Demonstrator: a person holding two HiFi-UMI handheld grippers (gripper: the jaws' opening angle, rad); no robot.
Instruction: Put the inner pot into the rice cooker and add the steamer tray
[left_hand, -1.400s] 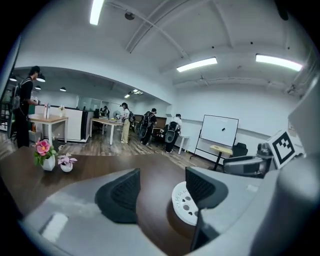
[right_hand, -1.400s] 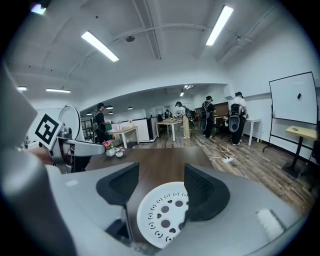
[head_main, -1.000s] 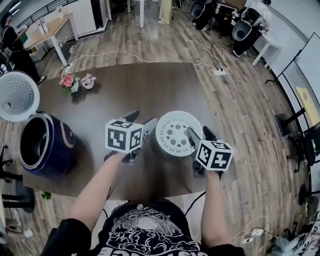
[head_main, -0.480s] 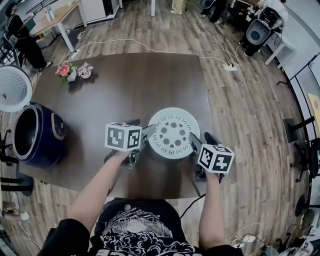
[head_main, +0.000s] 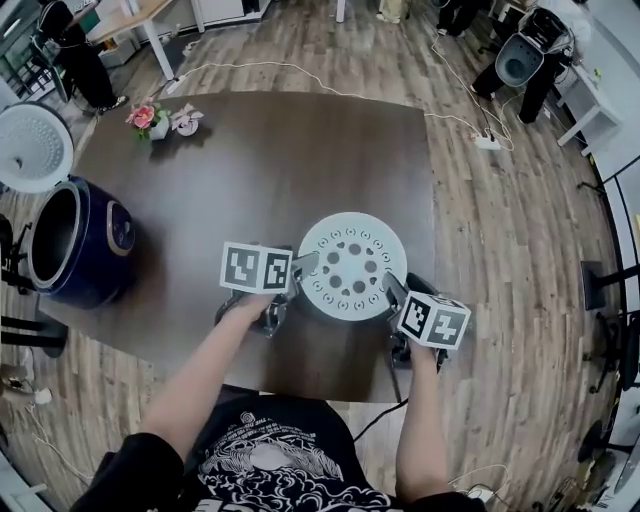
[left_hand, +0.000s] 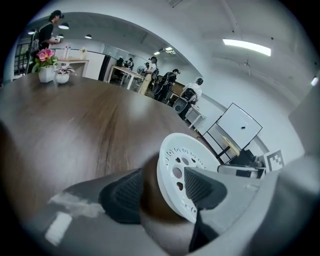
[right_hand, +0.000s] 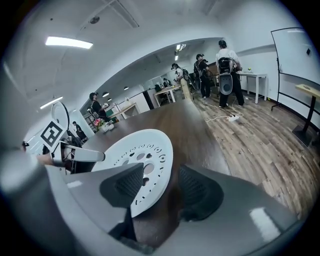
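The white perforated steamer tray (head_main: 352, 265) lies flat on the dark wooden table (head_main: 280, 150), near its front edge. My left gripper (head_main: 297, 274) is at the tray's left rim and my right gripper (head_main: 392, 292) at its right rim. In the left gripper view the tray (left_hand: 172, 165) stands edge-on between the closing jaws (left_hand: 162, 187), with a gap still showing at the outer pad. The right gripper view has the tray (right_hand: 145, 160) between that gripper's closing jaws (right_hand: 160, 187), the outer pad apart from the rim. The dark blue rice cooker (head_main: 75, 250) stands open at the table's left end.
The cooker's white lid (head_main: 30, 145) is raised behind it. A small pot of pink flowers (head_main: 150, 118) sits at the table's far left corner. People, desks and cables are on the wooden floor beyond the table.
Both grippers have sunk toward the table and now straddle the tray's rim on either side. The tray has stayed where it was.
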